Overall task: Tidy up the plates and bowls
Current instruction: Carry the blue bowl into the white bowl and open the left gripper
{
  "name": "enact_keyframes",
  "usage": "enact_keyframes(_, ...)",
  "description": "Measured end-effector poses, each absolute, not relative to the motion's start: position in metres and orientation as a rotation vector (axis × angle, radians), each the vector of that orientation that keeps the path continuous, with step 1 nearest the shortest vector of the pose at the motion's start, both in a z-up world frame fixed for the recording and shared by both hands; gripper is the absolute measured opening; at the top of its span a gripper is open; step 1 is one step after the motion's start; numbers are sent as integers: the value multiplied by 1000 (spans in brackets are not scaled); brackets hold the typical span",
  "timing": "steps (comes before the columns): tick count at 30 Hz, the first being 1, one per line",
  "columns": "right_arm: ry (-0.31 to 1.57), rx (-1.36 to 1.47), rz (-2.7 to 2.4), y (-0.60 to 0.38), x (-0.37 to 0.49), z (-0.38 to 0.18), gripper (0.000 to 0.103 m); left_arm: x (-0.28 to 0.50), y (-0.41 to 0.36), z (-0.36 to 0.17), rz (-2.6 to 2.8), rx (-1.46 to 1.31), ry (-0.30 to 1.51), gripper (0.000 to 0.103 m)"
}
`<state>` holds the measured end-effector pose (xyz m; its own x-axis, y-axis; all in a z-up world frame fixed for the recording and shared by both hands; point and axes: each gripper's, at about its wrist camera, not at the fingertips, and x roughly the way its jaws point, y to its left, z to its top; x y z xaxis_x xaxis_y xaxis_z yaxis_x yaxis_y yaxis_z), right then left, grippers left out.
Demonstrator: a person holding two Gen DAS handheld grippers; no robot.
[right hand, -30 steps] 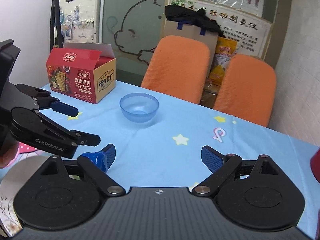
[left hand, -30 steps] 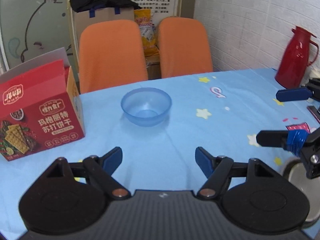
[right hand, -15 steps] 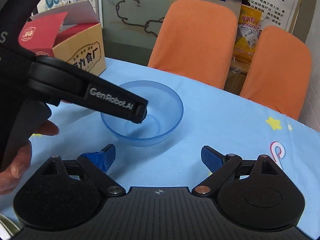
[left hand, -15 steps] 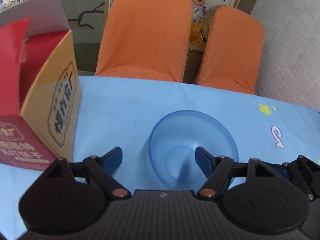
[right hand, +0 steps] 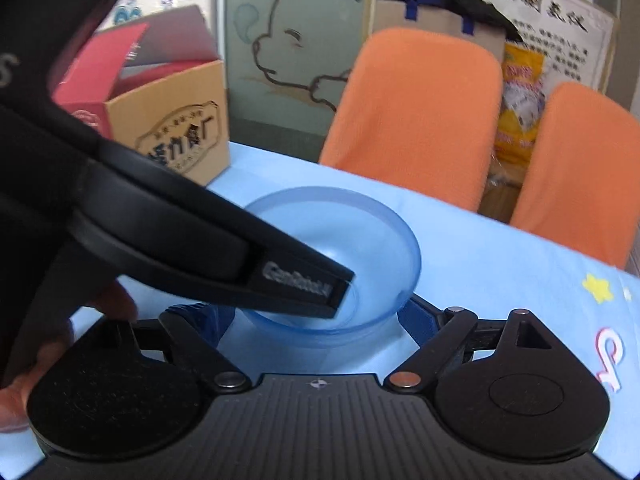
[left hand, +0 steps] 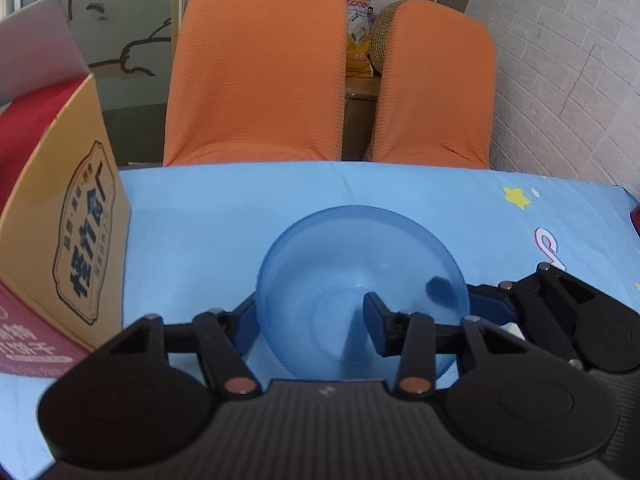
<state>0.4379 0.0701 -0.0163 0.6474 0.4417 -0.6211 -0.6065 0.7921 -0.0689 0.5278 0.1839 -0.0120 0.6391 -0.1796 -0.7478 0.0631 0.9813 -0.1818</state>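
You are closing your left gripper [left hand: 310, 316] across the near-left wall of the translucent blue bowl [left hand: 360, 264], seemingly gripped now, while your right gripper [right hand: 316, 316], still open and empty, is straddling it mid-table.

table [left hand: 200, 208]: blue cloth | blue bowl [left hand: 360, 248] | cracker box [left hand: 68, 248]

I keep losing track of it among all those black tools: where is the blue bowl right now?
The blue bowl sits on the blue tablecloth, just right of the cracker box, in front of the orange chairs; both grippers are at it.
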Motion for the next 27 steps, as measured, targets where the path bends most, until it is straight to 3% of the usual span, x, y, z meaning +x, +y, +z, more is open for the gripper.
enact_keyframes(13, 600, -359, 572, 58, 391, 43, 76, 477, 159, 43, -200, -144, 797, 44)
enact_keyframes(27, 565, -254, 377, -55, 242, 65, 78, 323, 34, 71, -441, -87, 729, 43)
